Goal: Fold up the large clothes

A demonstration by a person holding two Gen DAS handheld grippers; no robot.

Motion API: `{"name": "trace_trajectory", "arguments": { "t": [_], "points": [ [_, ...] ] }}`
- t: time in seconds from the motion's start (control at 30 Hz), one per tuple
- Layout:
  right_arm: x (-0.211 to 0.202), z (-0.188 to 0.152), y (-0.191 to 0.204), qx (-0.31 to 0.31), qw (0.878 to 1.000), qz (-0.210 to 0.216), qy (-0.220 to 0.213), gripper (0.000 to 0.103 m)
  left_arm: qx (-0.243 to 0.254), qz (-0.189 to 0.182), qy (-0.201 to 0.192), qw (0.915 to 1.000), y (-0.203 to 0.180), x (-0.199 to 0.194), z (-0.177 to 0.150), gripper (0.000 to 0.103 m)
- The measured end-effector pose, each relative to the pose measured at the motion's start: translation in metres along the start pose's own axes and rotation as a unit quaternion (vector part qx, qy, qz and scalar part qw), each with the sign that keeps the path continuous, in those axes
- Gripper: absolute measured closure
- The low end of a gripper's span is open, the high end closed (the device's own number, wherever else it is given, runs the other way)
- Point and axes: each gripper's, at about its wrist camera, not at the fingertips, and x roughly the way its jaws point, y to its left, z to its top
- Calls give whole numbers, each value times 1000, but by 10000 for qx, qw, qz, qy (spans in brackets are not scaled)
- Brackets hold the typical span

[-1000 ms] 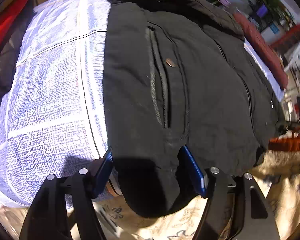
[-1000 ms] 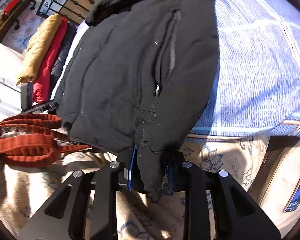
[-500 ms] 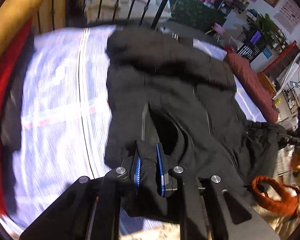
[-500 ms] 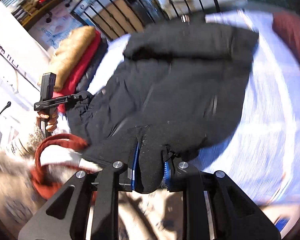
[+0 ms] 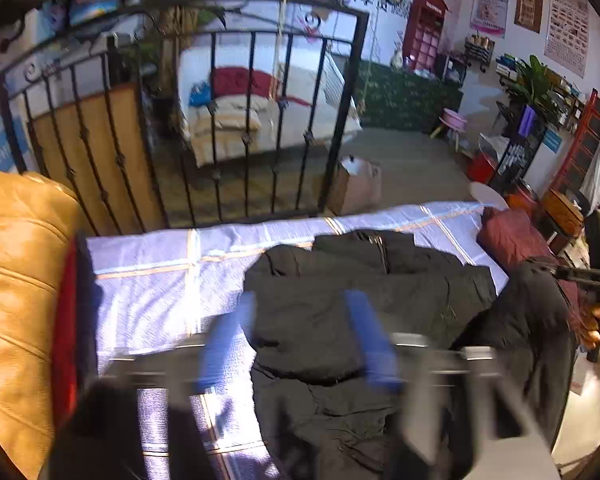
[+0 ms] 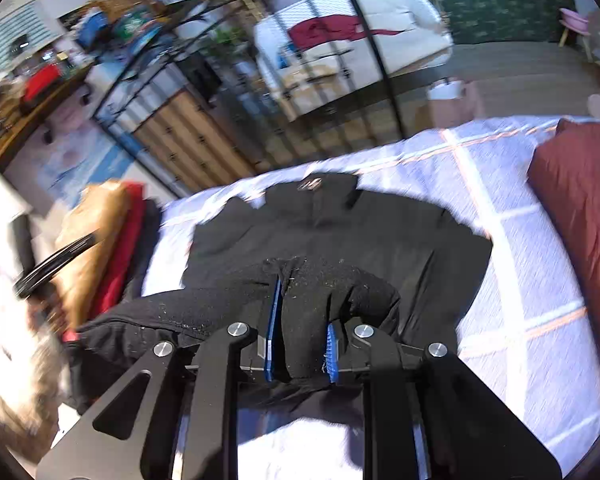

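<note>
Black jacket (image 6: 340, 232) lay collar-far on the bed (image 6: 520, 280), hem end nearest: right gripper (image 6: 300, 344) jaws pinched the hem, left gripper (image 5: 300, 340) jaws had just spread, gripping nothing.

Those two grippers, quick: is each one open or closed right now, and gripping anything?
Left gripper: open, jaws just sprang apart, pads clear of the black jacket.
Right gripper: closed on a fold of the black jacket.

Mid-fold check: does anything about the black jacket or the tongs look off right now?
Yes, the hold is lopsided. The left tongs stand open, jaws just opened, with the black jacket loose between them, while the right tongs pinch a fold. The jacket lies bunched on the blue checked sheet.
</note>
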Motion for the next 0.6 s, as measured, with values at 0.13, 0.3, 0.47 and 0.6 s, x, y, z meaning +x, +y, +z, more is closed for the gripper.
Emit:
{"name": "trace_trajectory", "arguments": {
  "t": [0.13,0.3,0.47,0.6],
  "points": [
    [49,53,-38,659,9972,-304,156,84,245,147,-67,9996,-11,-13,-14,20],
    [108,91,-97,1483,9835,-1002,284,84,238,357,105,9990,-17,0,-36,20],
    [139,75,-152,3070,9500,-370,435,76,392,-86,538,9977,-39,32,-62,20],
    [127,76,-146,2830,9584,43,359,53,1110,-176,615,9918,-86,63,-72,20]
  ]
}}
